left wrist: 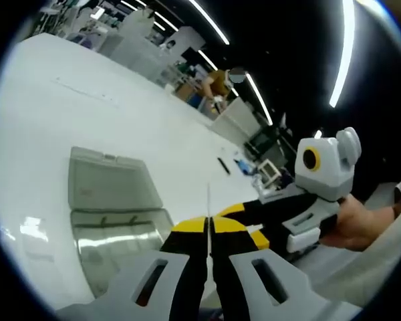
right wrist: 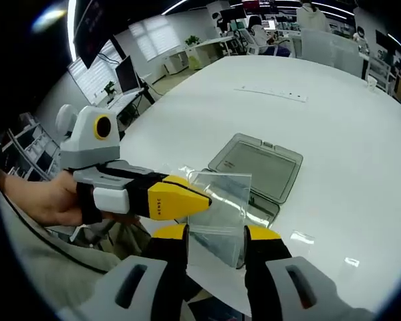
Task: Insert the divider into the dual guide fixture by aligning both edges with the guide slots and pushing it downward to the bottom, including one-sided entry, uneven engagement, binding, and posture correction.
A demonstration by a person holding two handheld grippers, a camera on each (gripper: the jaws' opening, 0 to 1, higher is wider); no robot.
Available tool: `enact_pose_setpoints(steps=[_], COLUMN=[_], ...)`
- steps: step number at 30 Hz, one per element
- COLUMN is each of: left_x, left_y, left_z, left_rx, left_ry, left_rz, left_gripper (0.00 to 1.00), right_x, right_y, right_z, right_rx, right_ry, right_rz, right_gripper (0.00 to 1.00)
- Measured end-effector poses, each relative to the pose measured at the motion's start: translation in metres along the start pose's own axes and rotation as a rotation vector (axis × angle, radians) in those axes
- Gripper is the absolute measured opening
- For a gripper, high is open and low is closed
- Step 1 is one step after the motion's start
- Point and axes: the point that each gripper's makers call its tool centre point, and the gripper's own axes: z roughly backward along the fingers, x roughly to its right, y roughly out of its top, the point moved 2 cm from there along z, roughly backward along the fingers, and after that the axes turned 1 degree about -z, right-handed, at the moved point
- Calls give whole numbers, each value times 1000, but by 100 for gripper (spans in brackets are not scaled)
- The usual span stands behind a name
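Observation:
The divider (right wrist: 220, 200) is a clear thin plastic sheet held above the table. My left gripper (left wrist: 210, 226) is shut on it, and in the left gripper view the sheet shows edge-on as a fine line (left wrist: 208, 197) rising from the yellow tips. In the right gripper view that left gripper (right wrist: 187, 198) enters from the left, pinching the sheet's left side. My right gripper (right wrist: 217, 234) stands open, and the sheet's lower corner hangs between its jaws. The guide fixture (right wrist: 291, 160), a clear hinged box with its lid open, lies on the white table (left wrist: 40, 120) beyond the sheet.
A person's hand (right wrist: 40, 200) holds the left gripper and another hand (left wrist: 361, 224) the right gripper (left wrist: 246, 224). A thin strip (right wrist: 271, 93) lies further out on the table. Desks and monitors stand past the table's edge.

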Motion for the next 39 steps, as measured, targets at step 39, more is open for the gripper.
enact_pose_setpoints(steps=[39], left_x=[-7], left_y=[19], left_z=[-2], left_rx=[-102], left_ry=[-178], left_rz=[94], left_gripper=[0], right_x=[-4], right_y=[12], right_z=[0], right_rx=[91], right_ry=[190], right_rz=[-8], right_gripper=[30])
